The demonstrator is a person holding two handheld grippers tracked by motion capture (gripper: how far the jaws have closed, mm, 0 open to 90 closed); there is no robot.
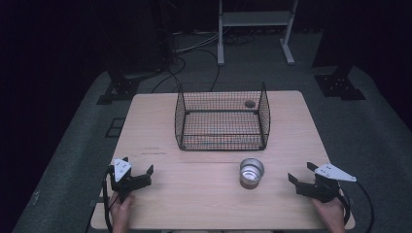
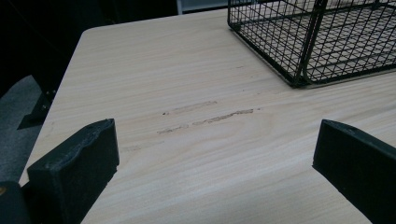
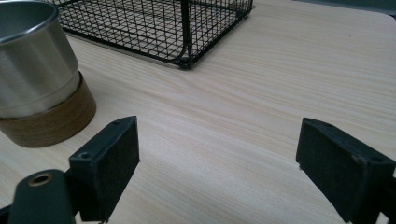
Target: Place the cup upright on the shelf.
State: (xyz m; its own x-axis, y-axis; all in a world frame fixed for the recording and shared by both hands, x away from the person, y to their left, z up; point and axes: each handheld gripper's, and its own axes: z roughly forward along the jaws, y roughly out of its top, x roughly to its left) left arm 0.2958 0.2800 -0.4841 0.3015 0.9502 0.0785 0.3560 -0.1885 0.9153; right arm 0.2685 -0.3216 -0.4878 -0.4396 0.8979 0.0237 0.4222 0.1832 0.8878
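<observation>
Cup (image 1: 251, 173): metal, wood-banded base, upright near the table's (image 1: 204, 204) front edge, right of centre, just in front of the wire basket (image 1: 222, 116) | Your right gripper (image 1: 302, 175): released, jaws apart, nothing between, by front right corner, well apart from cup | Your left gripper (image 1: 137, 173): released, empty, by front left corner

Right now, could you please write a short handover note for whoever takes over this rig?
Left gripper: open, nothing between its fingers, resting near the table's left front.
Right gripper: open, holding nothing, near the right front.
Steel cup with a brown wooden base: upright on the light wooden table, in front of the black wire basket, closer to the right gripper.
Done: nothing apparent; cup untouched.
Left: likely grasp the cup, perhaps move it into the basket.
</observation>
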